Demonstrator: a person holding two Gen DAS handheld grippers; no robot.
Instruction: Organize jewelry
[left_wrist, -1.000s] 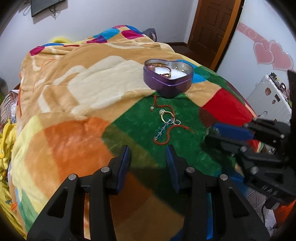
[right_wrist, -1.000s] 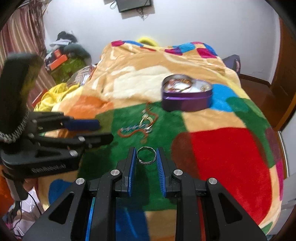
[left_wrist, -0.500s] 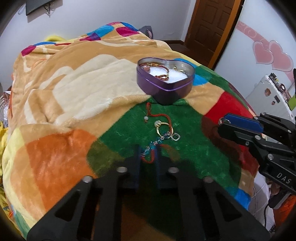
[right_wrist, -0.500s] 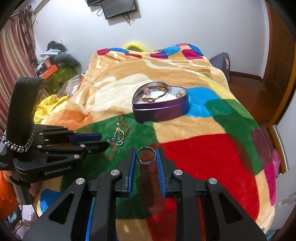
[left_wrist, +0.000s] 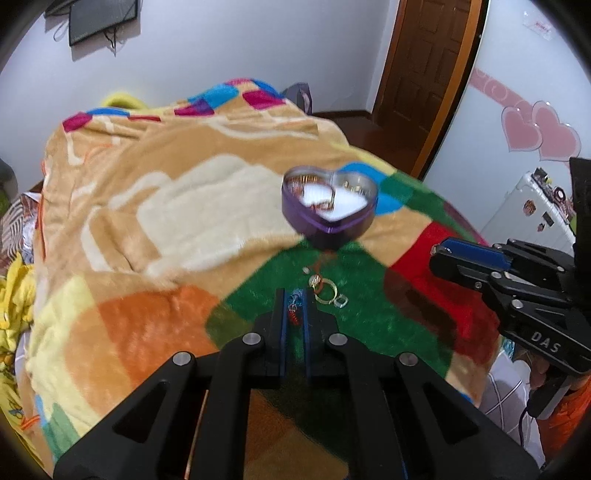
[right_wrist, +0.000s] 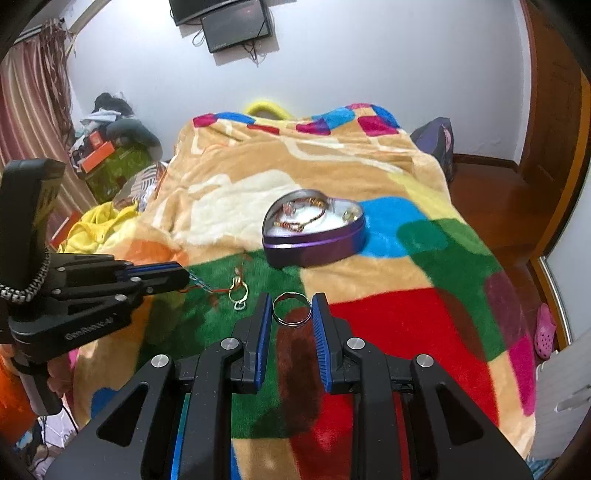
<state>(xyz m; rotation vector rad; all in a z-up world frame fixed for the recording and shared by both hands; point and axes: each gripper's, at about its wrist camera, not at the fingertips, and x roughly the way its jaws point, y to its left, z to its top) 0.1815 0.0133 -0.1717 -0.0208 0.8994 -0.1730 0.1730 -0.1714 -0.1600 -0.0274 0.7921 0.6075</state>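
The right gripper (right_wrist: 291, 314) holds a silver ring (right_wrist: 291, 308) pinched upright between its two blue-lined fingers, above the red and green patches of the blanket (right_wrist: 424, 325). Off to its left, the left gripper (left_wrist: 294, 308) has its fingers drawn close together on a blue and red beaded chain (left_wrist: 294, 306), which trails out of the tips down to the green patch. In the right wrist view that chain (right_wrist: 201, 286) runs toward a small tangle of loose pieces lying on the green: a gold ring (left_wrist: 325, 291), a red cord (left_wrist: 319, 271) and a small square-looking charm (left_wrist: 341, 302), all just beside each other.

Further up the bed sits a purple heart-shaped tin (right_wrist: 314, 245), lid off, standing at the edge of the green patch where it meets the tan. Its floor is lined in white. Inside lies a beaded bracelet (right_wrist: 301, 218) in red and gold tones, curled along the left lobe, and a small gold piece (right_wrist: 349, 214) rests against the right wall. The tin stands apart from both grippers.
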